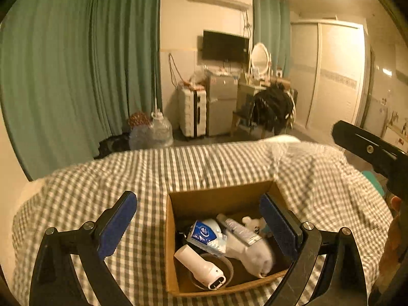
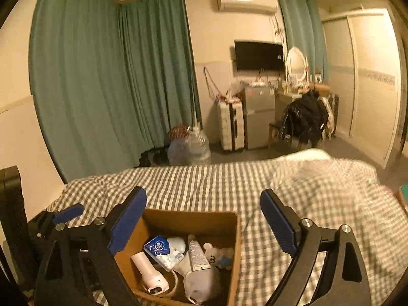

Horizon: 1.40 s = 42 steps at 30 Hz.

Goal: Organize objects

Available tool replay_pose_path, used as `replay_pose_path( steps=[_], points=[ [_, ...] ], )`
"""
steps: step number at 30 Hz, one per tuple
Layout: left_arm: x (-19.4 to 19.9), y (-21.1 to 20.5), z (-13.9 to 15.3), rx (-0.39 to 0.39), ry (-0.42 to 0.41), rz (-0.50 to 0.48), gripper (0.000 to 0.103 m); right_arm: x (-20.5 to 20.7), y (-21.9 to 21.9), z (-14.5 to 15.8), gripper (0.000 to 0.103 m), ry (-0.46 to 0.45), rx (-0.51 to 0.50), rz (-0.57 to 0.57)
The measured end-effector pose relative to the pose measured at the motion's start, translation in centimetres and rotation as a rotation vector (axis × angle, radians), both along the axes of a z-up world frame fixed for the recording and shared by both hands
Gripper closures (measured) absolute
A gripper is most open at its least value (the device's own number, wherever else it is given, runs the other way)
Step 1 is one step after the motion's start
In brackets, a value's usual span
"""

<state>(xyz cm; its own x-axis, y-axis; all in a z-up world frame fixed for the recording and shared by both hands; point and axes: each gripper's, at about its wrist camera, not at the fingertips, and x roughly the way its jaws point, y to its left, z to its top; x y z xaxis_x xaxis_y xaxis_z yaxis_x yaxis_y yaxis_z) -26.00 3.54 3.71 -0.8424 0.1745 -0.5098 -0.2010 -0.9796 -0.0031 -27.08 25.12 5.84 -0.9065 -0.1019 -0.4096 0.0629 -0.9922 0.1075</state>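
An open cardboard box (image 1: 176, 199) sits on a bed with a grey checked cover (image 1: 204, 163). Inside lie a blue tissue pack (image 1: 202, 232), a white handheld device (image 1: 199, 265), a tube (image 1: 239, 229), a white cap (image 1: 255, 255) and a small white bear toy (image 1: 251, 223). My left gripper (image 1: 199, 204) is open and empty above the box. My right gripper (image 2: 204, 201) is open and empty above the same box (image 2: 191, 219), which holds the tissue pack (image 2: 156, 247), device (image 2: 148, 267), tube (image 2: 197, 255) and bear (image 2: 216, 255).
Green curtains (image 1: 76, 63) hang at the left. Past the bed stand a water jug (image 1: 158, 130), a white suitcase (image 1: 191, 109), a small fridge (image 1: 221, 102), a chair with dark clothes (image 1: 272, 109) and a wardrobe (image 1: 331, 76). The right gripper's body (image 1: 369, 150) shows at the right edge.
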Motion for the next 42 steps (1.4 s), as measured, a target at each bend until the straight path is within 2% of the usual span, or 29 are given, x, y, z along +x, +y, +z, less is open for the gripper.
replay_pose_path(
  steps=[9, 13, 16, 19, 21, 27, 31, 36, 42],
  points=[
    [8.2, -1.3, 7.6, 0.007, 0.170, 0.011, 0.000, 8.8, 0.3, 6.8, 0.004, 0.144, 0.021, -0.030],
    [11.8, -2.6, 8.9, 0.031, 0.241, 0.013, 0.000, 13.2, 0.0, 8.1, 0.002, 0.206, 0.053, -0.041],
    [13.8, -3.0, 8.6, 0.018, 0.278, 0.033, 0.000, 15.9, -0.6, 7.7, 0.001, 0.250, 0.074, -0.037],
    [15.2, -3.1, 7.4, -0.008, 0.328, 0.066, 0.000, 16.8, -0.9, 6.5, 0.001, 0.254, 0.084, -0.042],
    [15.4, -3.0, 6.2, -0.011, 0.333, 0.085, 0.000, 16.8, -1.0, 5.3, 0.001, 0.246, 0.074, -0.039],
    [14.5, -2.8, 0.0, -0.047, 0.285, 0.171, 0.000, 15.5, -0.9, -1.5, 0.001, 0.223, 0.083, -0.080],
    [13.0, -3.0, -3.3, -0.081, 0.237, 0.188, 0.000, 14.4, -1.0, -4.9, 0.001, 0.191, 0.117, -0.098],
    [12.1, -3.6, -4.8, -0.035, 0.195, 0.187, 0.000, 12.9, -0.6, -7.4, 0.001, 0.117, 0.084, -0.093],
    [12.5, -3.9, -5.2, -0.005, 0.186, 0.208, 0.000, 12.4, -0.7, -7.9, 0.001, 0.116, 0.114, -0.106]
  ],
)
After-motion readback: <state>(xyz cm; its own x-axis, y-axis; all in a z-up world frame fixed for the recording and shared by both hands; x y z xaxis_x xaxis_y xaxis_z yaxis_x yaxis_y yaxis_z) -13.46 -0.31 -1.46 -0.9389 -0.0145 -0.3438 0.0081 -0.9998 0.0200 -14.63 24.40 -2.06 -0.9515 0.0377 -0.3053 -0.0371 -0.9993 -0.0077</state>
